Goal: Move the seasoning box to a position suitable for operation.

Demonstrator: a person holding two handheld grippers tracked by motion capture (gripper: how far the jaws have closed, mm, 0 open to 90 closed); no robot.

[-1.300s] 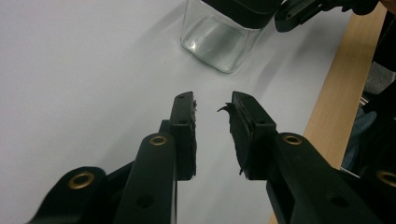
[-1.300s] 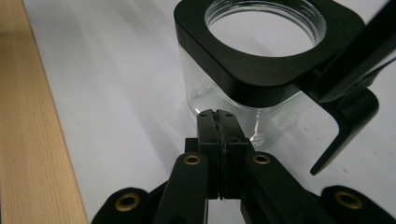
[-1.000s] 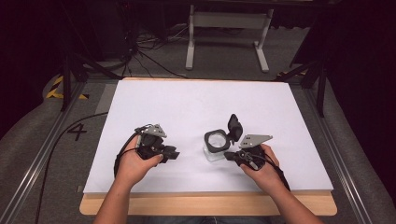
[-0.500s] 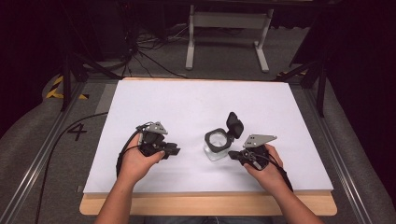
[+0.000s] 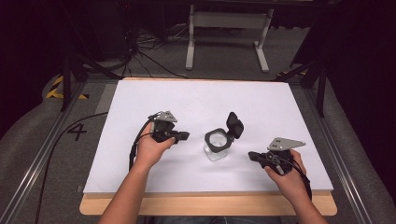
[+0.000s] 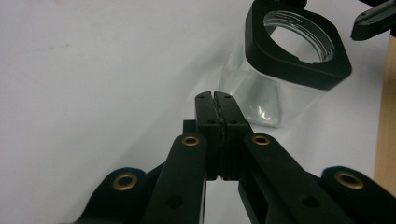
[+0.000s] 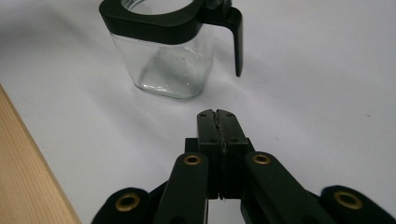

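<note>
A glass jar point(image 5: 215, 147) with a black collar and a flip lid point(image 5: 234, 124) stood open is seen upright near the middle of the white board point(image 5: 140, 93), between the two grippers and touched by neither. The left gripper point(image 5: 183, 136) is held just left of it; its jaws have just been closing and are pressed together on nothing. The right gripper point(image 5: 252, 155) is set apart to the right, jaws together, empty too.

Risk, as judged: the light jar could be knocked or tipped by a closed tip if approached without opening, and the raised lid could be caught.

The jar is clear, square-bodied, empty; the collar opening is round.
</note>
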